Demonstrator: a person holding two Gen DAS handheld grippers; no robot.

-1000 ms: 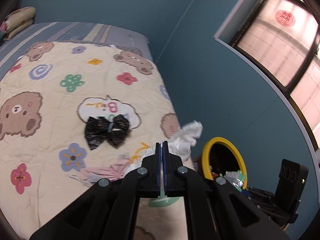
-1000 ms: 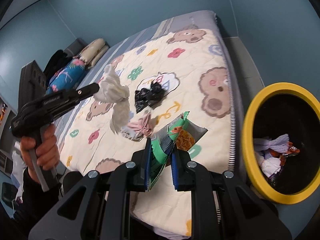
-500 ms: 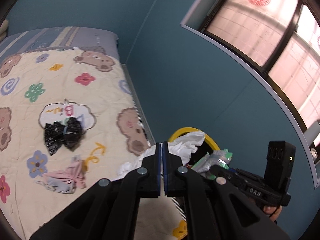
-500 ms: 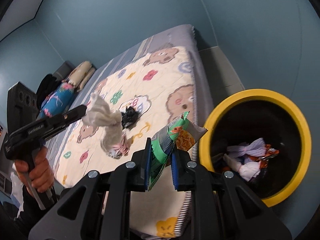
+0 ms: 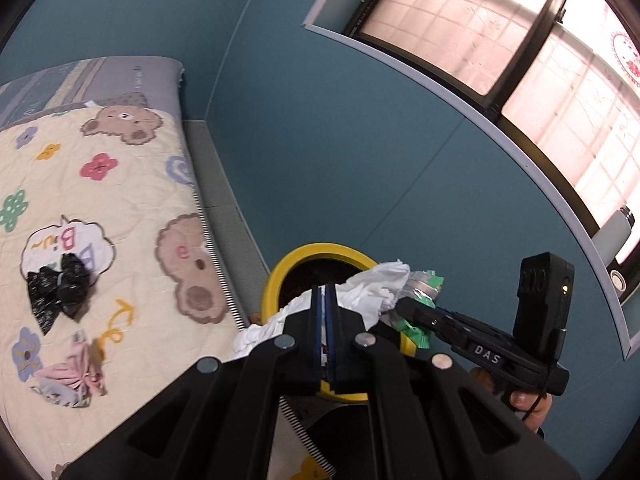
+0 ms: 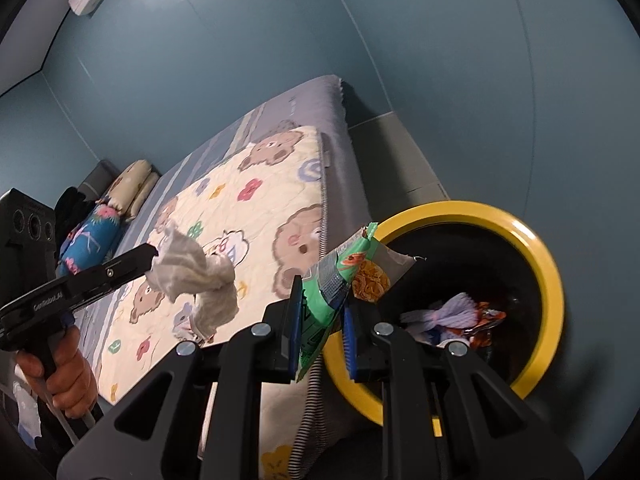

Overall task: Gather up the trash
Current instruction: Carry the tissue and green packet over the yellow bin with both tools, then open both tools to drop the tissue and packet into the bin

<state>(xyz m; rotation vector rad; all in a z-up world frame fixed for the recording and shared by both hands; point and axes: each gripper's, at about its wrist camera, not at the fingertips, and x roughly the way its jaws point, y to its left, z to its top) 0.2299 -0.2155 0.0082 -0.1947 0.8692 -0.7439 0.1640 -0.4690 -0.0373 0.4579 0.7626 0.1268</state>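
While both claws hang near the yellow-rimmed bin (image 6: 548,280) beside the bed (image 5: 132,208), the left claw (image 5: 325,300) is clamped on a crumpled white tissue (image 5: 376,290) at the bin's rim, and the right claw (image 6: 322,312) grips a green snack wrapper (image 6: 352,266) over the near rim. On the quilt lie a black bag (image 5: 58,290) and a pink wad (image 5: 76,372).
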